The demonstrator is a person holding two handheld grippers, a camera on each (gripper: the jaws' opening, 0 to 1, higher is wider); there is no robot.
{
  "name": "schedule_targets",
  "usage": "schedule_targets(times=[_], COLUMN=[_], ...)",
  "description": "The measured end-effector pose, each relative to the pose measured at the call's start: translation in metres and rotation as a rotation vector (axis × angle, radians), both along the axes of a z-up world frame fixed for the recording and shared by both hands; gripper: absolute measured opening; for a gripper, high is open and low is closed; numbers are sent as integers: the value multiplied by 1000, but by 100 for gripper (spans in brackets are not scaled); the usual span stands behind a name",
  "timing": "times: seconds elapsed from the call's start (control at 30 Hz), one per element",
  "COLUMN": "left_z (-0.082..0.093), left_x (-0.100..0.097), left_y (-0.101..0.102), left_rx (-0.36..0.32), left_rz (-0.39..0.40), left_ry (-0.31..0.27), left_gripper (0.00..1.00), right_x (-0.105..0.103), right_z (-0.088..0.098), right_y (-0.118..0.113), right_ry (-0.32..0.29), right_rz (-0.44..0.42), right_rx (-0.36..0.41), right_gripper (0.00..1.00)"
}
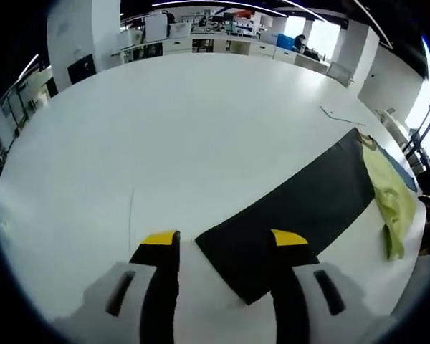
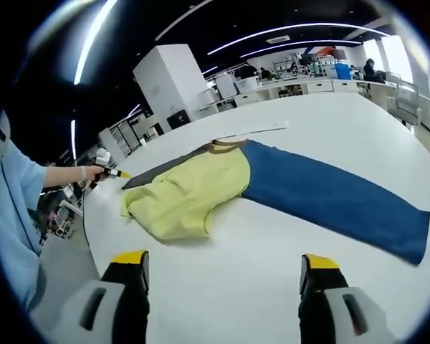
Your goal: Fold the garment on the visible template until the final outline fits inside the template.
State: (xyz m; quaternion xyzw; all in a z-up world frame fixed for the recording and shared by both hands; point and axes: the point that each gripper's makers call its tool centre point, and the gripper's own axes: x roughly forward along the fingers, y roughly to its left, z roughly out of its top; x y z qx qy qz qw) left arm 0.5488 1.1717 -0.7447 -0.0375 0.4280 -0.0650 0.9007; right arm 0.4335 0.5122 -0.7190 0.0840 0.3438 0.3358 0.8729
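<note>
both hand-held grippers released, jaws apart: left hand-held gripper over black template corner, right hand-held gripper above white counter, near crumpled yellow garment overlapping blue template.

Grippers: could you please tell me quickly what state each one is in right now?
Left gripper: open, holding nothing, above the white table.
Right gripper: open, holding nothing, short of the crumpled yellow-green garment.

Your yellow garment covers the near end of the blue template and part of the black mat. In the left gripper view, the garment hides the blue template's edge. Far desks are too small to read.
</note>
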Motion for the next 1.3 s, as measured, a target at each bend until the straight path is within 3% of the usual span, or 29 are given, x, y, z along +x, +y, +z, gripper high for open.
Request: schedule_targets(times=[0.23, 0.43, 0.7, 0.93, 1.3], left_z=[16, 32, 49, 63, 59], left_x=[-10, -24, -49, -77, -113], left_y=[-12, -27, -37, -76, -140], left_rx=[3, -62, -84, -133, -185], left_rz=[-67, -72, -89, -131, -225], left_ry=[-29, -66, -99, -141, -135], left_gripper=[70, 68, 66, 64, 64], right_x=[1, -2, -5, -7, -11], right_z=[6, 9, 13, 16, 21], right_y=[5, 9, 13, 18, 22], right_ry=[-17, -28, -48, -58, -73], right_rz=[15, 21, 32, 42, 48], right_rx=[6, 14, 18, 33, 51], right_gripper=[88, 87, 87, 87, 87])
